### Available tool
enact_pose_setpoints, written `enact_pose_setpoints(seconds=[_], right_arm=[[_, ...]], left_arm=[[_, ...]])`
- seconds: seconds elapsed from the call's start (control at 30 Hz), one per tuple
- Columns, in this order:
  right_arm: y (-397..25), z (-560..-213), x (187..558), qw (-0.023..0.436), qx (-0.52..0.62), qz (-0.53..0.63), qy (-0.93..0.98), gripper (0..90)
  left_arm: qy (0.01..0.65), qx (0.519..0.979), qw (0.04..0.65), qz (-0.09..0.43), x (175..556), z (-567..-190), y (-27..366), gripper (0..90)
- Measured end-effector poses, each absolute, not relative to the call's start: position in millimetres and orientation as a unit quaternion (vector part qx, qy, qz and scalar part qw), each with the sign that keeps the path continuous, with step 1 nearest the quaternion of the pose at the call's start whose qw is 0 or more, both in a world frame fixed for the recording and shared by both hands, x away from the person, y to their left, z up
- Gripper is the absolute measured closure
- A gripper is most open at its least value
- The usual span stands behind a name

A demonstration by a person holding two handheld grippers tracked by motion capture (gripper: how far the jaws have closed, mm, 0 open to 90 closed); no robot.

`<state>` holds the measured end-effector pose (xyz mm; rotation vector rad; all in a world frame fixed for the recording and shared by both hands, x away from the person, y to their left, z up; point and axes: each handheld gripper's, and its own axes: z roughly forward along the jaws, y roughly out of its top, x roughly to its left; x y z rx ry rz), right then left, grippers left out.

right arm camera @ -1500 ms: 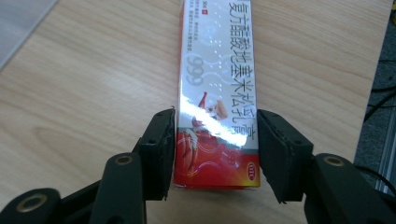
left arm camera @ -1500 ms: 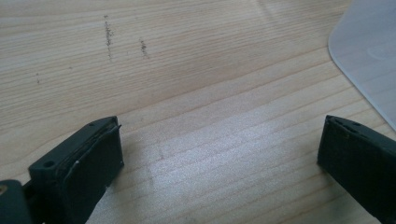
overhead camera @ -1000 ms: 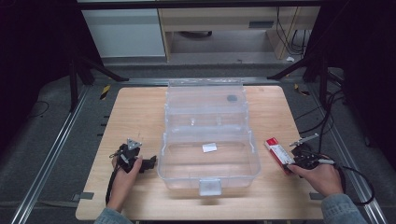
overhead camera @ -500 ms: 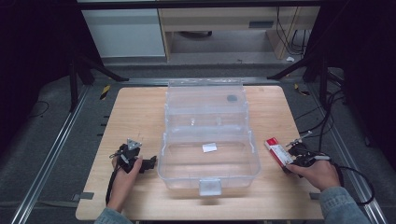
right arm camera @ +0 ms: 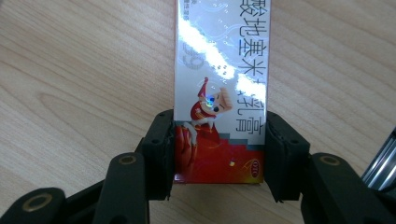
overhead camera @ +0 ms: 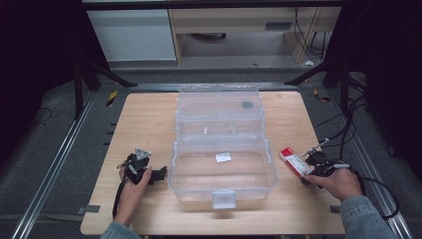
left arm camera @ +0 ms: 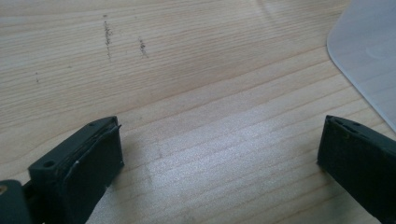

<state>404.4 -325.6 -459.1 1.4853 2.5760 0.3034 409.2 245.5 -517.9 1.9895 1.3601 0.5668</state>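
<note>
From the high view, the clear box (overhead camera: 222, 149) sits open mid-tabletop (overhead camera: 144, 119); the red carton (overhead camera: 294, 162) lies right of it, as it did a second ago. In the left gripper view, the left tongs (left arm camera: 219, 163) stand wide, empty. In the right gripper view, the right tongs (right arm camera: 218, 156) clamp the carton's end; such a short hold may let it pivot when lifted.

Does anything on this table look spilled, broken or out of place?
Nothing stands out. The clear plastic box sits open and square on the wooden table, with a small white slip inside. The right gripper is closed on a red-and-white carton lying flat; the left gripper is open over bare wood.
</note>
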Motion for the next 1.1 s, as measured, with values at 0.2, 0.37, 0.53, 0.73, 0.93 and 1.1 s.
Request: enact_pose_setpoints(seconds=[0.2, 0.37, 0.53, 0.73, 0.93, 1.1], right_arm=[[-330, -450, 396, 0.093, 0.486, 0.130, 0.859, 51.4], [-333, -432, 387, 0.113, 0.476, 0.162, 0.857, 51.4], [-333, -413, 384, 0.134, 0.467, 0.192, 0.853, 51.5], [-328, -392, 379, 0.145, 0.453, 0.226, 0.850, 51.5], [-316, -375, 370, 0.157, 0.428, 0.250, 0.854, 51.5], [-311, -370, 371, 0.158, 0.419, 0.258, 0.856, 51.5]], left_arm=[[0.518, 0.761, 0.327, 0.216, 409, -518, 246, 0.0], [0.518, 0.760, 0.327, 0.216, 409, -518, 246, 0.0], [0.518, 0.760, 0.327, 0.216, 409, -518, 246, 0.0], [0.518, 0.761, 0.327, 0.216, 409, -518, 246, 0.0], [0.517, 0.761, 0.327, 0.215, 409, -518, 246, 0.0], [0.518, 0.761, 0.326, 0.216, 408, -518, 246, 0.0]])
